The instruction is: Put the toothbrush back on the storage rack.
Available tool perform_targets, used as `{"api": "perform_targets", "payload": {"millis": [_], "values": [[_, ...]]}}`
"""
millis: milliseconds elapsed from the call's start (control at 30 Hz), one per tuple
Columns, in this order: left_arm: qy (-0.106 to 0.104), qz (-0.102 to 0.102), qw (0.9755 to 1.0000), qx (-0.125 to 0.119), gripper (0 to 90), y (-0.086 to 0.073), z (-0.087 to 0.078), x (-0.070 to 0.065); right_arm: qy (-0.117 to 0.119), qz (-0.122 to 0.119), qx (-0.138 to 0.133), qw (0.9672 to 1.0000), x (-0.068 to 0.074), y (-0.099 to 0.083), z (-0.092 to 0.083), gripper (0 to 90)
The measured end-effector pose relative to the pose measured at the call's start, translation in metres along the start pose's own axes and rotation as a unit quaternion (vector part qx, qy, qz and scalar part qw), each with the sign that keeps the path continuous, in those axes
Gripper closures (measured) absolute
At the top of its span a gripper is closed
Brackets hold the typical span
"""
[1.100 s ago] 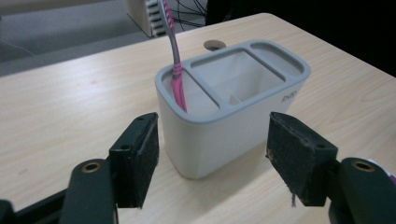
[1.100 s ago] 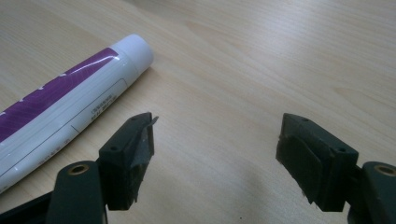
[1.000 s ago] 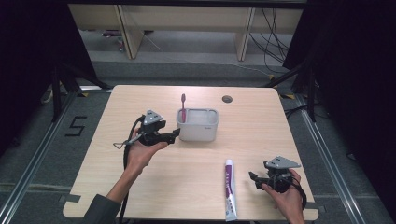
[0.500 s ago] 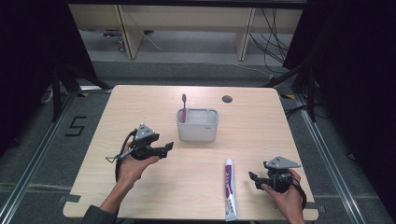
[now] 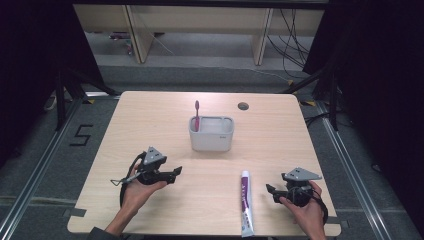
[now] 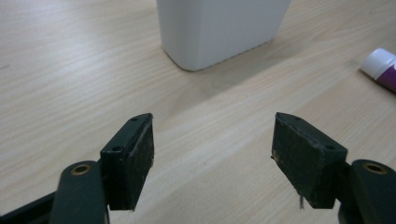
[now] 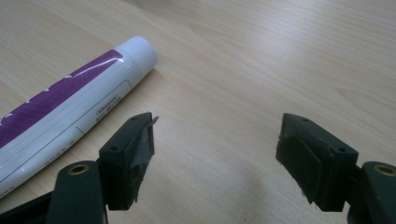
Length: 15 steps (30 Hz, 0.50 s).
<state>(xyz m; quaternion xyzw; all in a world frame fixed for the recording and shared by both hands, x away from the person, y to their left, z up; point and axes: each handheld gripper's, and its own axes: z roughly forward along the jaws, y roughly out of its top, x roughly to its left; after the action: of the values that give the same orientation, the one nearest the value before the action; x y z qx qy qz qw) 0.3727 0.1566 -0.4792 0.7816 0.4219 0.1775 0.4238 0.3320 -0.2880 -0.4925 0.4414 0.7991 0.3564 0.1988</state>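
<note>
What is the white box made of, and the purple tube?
The white box looks like matte plastic: smooth walls, rounded corners, soft shading. The toothpaste tube seems glossy soft plastic, with a bright sheen along its side and printed lettering; its white cap looks like harder plastic.

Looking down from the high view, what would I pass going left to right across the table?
Left gripper → pink toothbrush standing in the white holder → toothpaste tube → right gripper.
</note>
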Motion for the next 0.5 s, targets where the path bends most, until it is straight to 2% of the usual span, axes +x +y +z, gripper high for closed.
{"api": "perform_targets", "payload": {"millis": [67, 167, 200, 233, 267, 367, 467, 500], "values": [[0.002, 0.001, 1.0, 0.008, 27.6, -0.004, -0.002, 0.0, 0.0, 0.0, 0.0, 1.0, 0.0, 0.0, 0.0, 28.1], [-0.002, -0.004, 1.0, 0.006, 26.3, -0.011, -0.004, 0.001, 0.0, 0.0, 0.0, 1.0, 0.0, 0.0, 0.0, 28.1], [-0.002, -0.003, 1.0, 0.008, 25.7, -0.012, -0.005, 0.001, -0.001, -0.01, -0.005, 0.9999, -0.001, 0.0, 0.0, 28.1], [-0.004, -0.003, 0.9999, 0.011, 25.2, -0.014, -0.006, 0.001, 0.001, -0.002, -0.003, 1.0, 0.0, 0.0, 0.0, 28.2], [-0.004, -0.004, 0.9999, 0.008, 24.8, -0.015, -0.007, 0.001, 0.001, -0.009, -0.003, 1.0, -0.001, 0.0, 0.0, 28.1], [-0.007, -0.004, 0.9999, 0.012, 23.6, -0.02, -0.009, 0.002, 0.003, -0.006, -0.003, 1.0, -0.001, 0.0, 0.0, 28.1], [-0.001, 0.002, 0.9999, 0.016, 23.5, -0.024, -0.014, 0.002, -0.002, -0.011, -0.004, 0.9999, -0.001, 0.001, 0.0, 28.2], [0.001, -0.001, 0.9999, 0.016, 23.4, -0.026, -0.015, 0.002, 0.003, -0.006, -0.002, 1.0, 0.0, 0.0, 0.0, 28.1]]}}
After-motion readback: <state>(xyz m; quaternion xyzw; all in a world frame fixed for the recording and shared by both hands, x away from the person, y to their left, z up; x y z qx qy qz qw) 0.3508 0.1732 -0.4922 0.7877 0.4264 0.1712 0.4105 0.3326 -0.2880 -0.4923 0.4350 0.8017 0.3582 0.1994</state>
